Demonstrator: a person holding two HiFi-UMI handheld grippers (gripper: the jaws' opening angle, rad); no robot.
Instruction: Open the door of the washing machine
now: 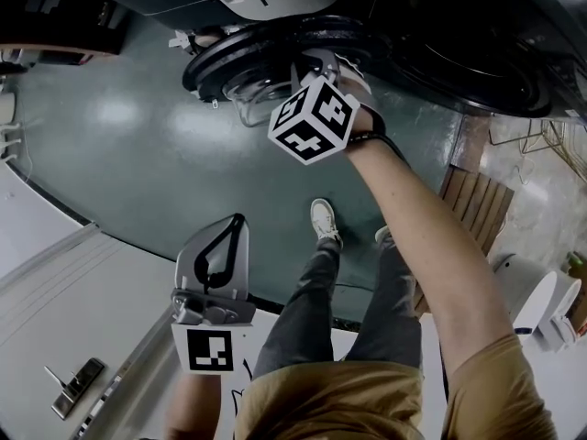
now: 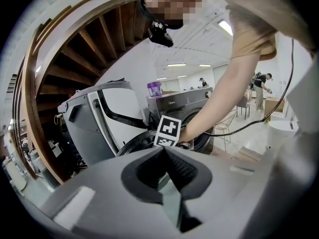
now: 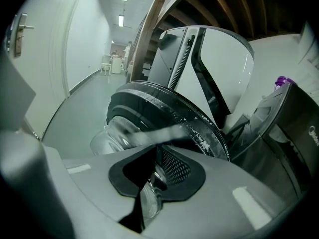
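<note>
Right gripper (image 1: 307, 70), upper centre, presses its closed jaws against the washing machine door (image 1: 220, 62); left gripper (image 1: 238, 220), lower left, closed on nothing. We risk slipping off the smooth glass.

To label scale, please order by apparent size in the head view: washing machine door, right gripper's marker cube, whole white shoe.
1. washing machine door
2. right gripper's marker cube, nearer the camera
3. whole white shoe

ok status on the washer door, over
Left gripper shut, empty, held back. Right gripper shut, up at the door. Door stands open. No obstruction seen.
</note>
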